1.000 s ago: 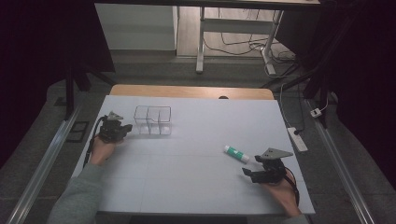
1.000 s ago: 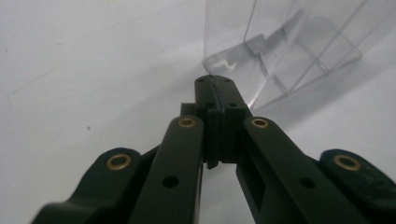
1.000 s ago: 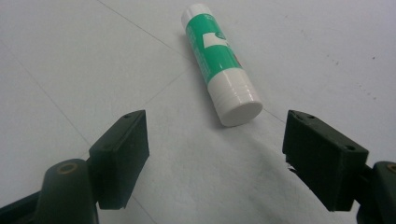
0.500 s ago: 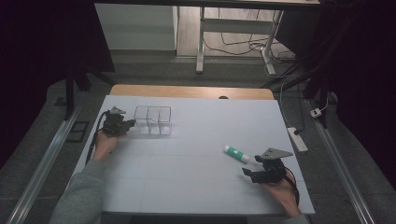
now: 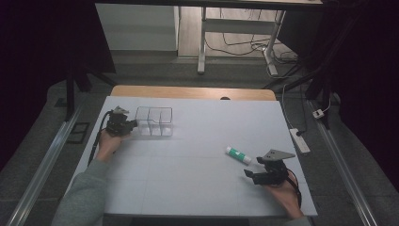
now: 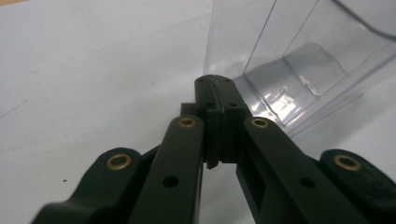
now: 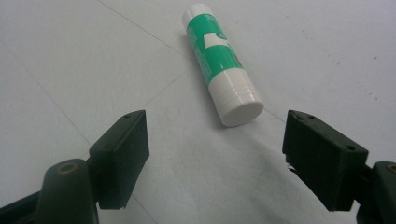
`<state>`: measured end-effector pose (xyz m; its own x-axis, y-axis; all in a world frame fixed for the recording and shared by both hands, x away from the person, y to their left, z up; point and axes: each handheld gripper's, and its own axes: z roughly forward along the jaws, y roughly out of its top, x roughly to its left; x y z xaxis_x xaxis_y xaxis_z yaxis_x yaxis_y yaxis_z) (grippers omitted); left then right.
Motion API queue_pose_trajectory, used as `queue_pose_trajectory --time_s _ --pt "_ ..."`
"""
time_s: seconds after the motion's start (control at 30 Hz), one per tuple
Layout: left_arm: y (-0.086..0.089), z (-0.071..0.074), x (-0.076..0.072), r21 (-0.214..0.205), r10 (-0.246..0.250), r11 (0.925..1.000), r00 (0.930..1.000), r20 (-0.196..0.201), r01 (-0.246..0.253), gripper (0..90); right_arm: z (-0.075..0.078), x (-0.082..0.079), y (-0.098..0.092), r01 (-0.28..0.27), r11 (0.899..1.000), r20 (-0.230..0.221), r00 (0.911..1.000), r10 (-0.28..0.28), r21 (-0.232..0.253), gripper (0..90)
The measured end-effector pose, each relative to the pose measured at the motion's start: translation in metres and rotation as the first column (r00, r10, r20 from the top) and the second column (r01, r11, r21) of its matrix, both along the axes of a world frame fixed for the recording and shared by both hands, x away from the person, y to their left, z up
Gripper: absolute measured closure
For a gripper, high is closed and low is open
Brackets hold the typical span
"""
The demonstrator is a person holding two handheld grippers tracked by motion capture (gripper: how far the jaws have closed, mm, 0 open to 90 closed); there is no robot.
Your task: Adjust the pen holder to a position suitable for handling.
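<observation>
high view: white table (image 5: 188, 179) with a wooden strip along its far edge. left gripper (image 5: 129, 125) sits at the far left part of the table, held in the person's left hand (image 5: 109, 141), grey sleeve (image 5: 82, 197) coming in from the bottom left. its tips are right at the left end wall of a clear plastic organizer (image 5: 154, 121) with three compartments, standing upright on the table. right gripper (image 5: 249, 174) at the near right, in the right hand (image 5: 282, 197), grey three-cornered plate on top. a green and white glue stick (image 5: 238, 154) lies flat on the table just beyond and left of it, not touching the gripper. organizer and glue stick are well apart. power strip (image 5: 299, 140) on the floor off the right edge of the table.

left gripper view: left gripper (image 6: 215, 84) jaws pressed together, no gap at the tips. clear organizer (image 6: 303, 60) is just ahead and to the right, its thin corner edge rising straight above the tips; whether a wall is pinched between the pads, cannot tell. bare white table (image 6: 93, 70) to the left.

right gripper view: right gripper (image 7: 215, 140) jaws wide apart, nothing between the pads. glue stick (image 7: 219, 60) lies ahead on the table, white cap end pointing towards the gripper, green label in the middle, set slightly aslant. it sits beyond the gap between the jaws, untouched.
</observation>
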<state>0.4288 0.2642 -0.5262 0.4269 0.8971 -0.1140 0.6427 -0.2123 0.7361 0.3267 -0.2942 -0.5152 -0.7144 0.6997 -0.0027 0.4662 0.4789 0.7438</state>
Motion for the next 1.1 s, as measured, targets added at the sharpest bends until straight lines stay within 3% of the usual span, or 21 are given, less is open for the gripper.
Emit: queue_pose_trajectory --time_s 0.5,1.1 --pt "-0.01 0.002 0.001 0.01 -0.024 0.9997 0.9997 0.008 0.024 88.8 0.0 0.0 0.001 -0.003 1.0 -0.004 1.0 0.003 0.001 22.6" --pt "-0.041 0.005 0.008 0.022 -0.098 0.9949 0.9951 0.008 0.098 88.7 -0.002 0.001 0.001 -0.002 1.0 -0.007 1.0 0.002 -0.002 22.6"
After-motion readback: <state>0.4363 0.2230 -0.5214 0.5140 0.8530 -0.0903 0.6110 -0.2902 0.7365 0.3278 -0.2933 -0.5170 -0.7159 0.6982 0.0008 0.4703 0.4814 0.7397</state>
